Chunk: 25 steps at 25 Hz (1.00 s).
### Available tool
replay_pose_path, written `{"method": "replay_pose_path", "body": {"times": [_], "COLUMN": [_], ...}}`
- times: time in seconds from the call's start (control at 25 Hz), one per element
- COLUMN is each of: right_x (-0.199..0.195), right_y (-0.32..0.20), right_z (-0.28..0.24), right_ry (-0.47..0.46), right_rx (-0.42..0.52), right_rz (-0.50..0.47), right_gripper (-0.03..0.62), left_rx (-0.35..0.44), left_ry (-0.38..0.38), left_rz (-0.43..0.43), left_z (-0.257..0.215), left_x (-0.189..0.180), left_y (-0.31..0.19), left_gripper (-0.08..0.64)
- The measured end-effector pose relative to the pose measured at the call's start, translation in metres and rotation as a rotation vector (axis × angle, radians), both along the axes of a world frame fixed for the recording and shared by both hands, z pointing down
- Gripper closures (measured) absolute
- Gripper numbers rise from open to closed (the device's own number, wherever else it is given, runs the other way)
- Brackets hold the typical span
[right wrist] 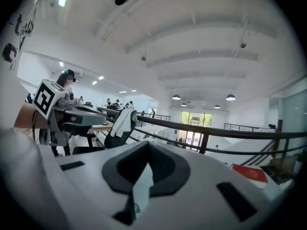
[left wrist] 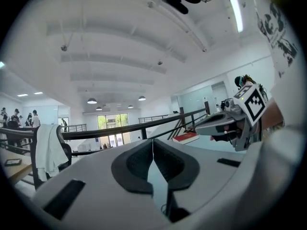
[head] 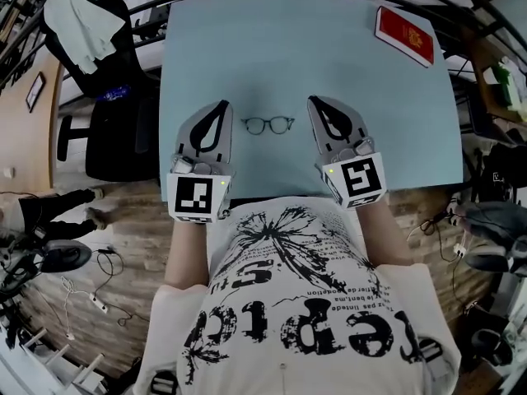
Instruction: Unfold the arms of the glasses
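A pair of thin dark-rimmed glasses lies on the pale blue table, near its front edge; its arms are too small to make out. My left gripper hovers just left of the glasses and my right gripper just right of them, both apart from the frame. Each is shut with nothing between its pads. In the left gripper view the left gripper points level across the room, its jaws closed together, with the right gripper beside it. The right gripper is likewise closed. Neither gripper view shows the glasses.
A red book lies at the table's far right corner, also seen as the red book in the left gripper view. An office chair draped with white cloth stands left of the table. Railings and cluttered shelves surround the table.
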State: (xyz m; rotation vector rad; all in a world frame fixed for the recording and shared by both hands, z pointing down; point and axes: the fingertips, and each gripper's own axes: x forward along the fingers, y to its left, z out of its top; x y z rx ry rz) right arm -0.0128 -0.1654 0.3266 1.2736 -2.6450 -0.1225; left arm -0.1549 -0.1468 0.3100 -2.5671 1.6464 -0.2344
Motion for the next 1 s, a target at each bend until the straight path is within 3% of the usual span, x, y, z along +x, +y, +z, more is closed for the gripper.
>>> {"method": "replay_pose_path", "body": {"times": [0.68,1.0], "right_x": [-0.012,-0.014], "right_y": [-0.014,-0.023], "right_z": [-0.003,-0.002], "right_ry": [-0.024,-0.014], "right_rx": [0.016,0.02], "right_rz": [0.012,0.015], "right_gripper": [0.584,0.584], "left_rx": [-0.003,-0.004], "left_ry": [0.063,0.051], "left_rz": [0.025,0.032], "left_z": [-0.005,-0.002], "left_x": [-0.001,-0.004], "left_y": [-0.016,-0.025], "left_gripper": [0.541,0.541]}}
